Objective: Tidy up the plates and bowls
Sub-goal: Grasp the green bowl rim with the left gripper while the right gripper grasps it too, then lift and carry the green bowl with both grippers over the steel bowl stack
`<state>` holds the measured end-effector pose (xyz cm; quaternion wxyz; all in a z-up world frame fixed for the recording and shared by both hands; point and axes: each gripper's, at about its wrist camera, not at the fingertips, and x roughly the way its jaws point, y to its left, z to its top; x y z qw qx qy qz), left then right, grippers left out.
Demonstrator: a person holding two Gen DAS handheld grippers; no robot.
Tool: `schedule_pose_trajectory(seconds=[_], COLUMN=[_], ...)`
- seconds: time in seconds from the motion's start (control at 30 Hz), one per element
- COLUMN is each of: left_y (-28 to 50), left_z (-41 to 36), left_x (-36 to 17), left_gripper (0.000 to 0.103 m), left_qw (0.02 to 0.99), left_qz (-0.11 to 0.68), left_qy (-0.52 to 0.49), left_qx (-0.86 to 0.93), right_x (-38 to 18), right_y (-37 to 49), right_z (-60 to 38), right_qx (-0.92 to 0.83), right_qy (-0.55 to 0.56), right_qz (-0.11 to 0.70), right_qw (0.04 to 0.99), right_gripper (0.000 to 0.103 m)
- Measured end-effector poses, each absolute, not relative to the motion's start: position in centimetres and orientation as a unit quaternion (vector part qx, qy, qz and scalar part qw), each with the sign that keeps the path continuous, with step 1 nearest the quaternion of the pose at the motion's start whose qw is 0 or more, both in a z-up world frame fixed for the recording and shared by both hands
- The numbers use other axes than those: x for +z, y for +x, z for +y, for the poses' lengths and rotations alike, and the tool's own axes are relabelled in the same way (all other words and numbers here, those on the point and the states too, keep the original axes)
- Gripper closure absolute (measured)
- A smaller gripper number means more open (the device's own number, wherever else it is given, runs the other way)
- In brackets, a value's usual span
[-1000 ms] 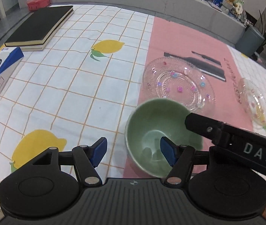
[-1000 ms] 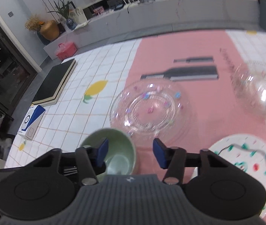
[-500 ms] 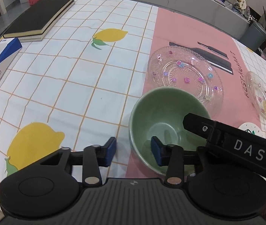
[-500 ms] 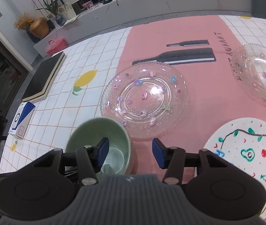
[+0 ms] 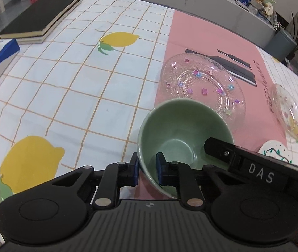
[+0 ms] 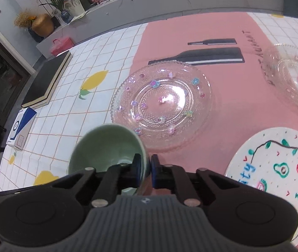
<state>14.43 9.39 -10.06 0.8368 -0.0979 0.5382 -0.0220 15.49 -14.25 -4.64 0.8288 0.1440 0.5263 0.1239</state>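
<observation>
Bowl [image 5: 182, 130] rim pinched by both grippers' fingers [image 5: 135, 168], beside glass plate [image 6: 161, 105].

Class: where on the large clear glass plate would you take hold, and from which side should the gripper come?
Grip the raised beaded rim of the glass plate at its near edge, coming in low from the green bowl side: it lies flat, so only the upturned rim offers a pinch.
</observation>
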Motion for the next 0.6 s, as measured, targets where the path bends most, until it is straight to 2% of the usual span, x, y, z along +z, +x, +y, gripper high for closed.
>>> schedule_pose_trajectory(seconds=[0.6], left_y=[13.5], left_z=[9.9], left_x=[-7.6], left_gripper=[0.087], left_qw=[0.857], left_qz=[0.506], left_qy=[-0.099], left_qx=[-0.01], right_x=[-2.0], right_y=[14.3], right_z=[-14.2], right_qx=[0.133], right_qy=[0.155], right_qz=[0.492], right_qw=[0.846], right_gripper=[0.095])
